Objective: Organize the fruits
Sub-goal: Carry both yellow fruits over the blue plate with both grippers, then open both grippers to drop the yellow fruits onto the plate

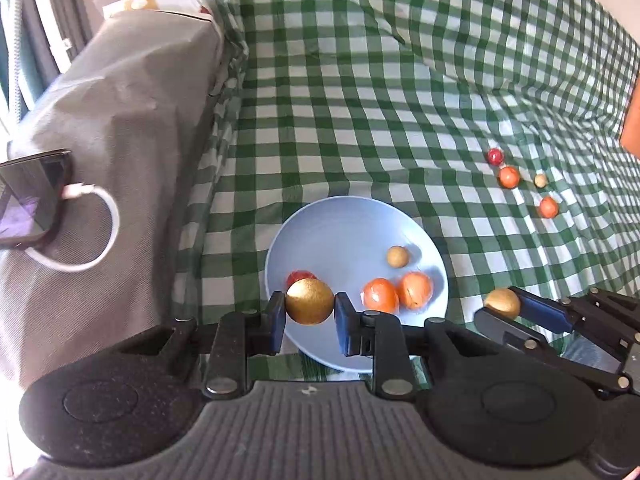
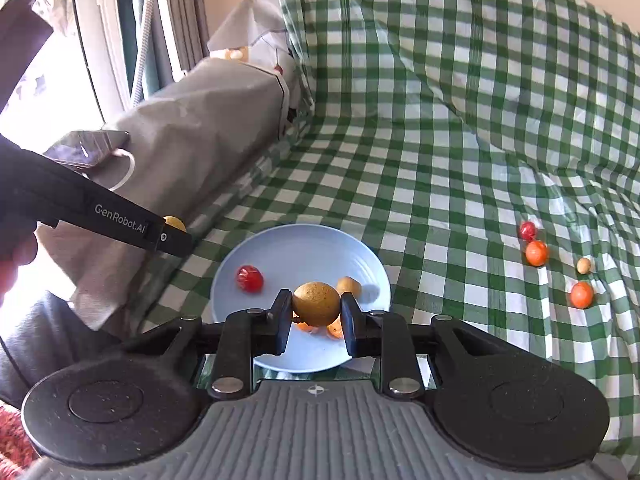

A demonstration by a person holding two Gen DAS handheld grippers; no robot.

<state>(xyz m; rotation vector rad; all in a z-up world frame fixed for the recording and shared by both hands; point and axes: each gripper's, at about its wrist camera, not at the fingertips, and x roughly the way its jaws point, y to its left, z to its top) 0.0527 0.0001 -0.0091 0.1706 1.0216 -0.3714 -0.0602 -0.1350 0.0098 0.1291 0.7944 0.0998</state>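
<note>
Pinching a tan fruit (image 1: 309,301) in my left hand-held gripper (image 1: 310,304) and another (image 2: 316,304) in my right hand-held gripper (image 2: 316,306), both hang directly over the plate (image 1: 332,224)'s near rim, ready to drop.

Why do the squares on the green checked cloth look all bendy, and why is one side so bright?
Left wrist view: the fisheye lens curves the green-and-white checked cloth near the edges, and the white charging cable looks smeared. Right wrist view: daylight from the window washes out the left side, and the pale blue round plate shows soft fruit shadows.
</note>
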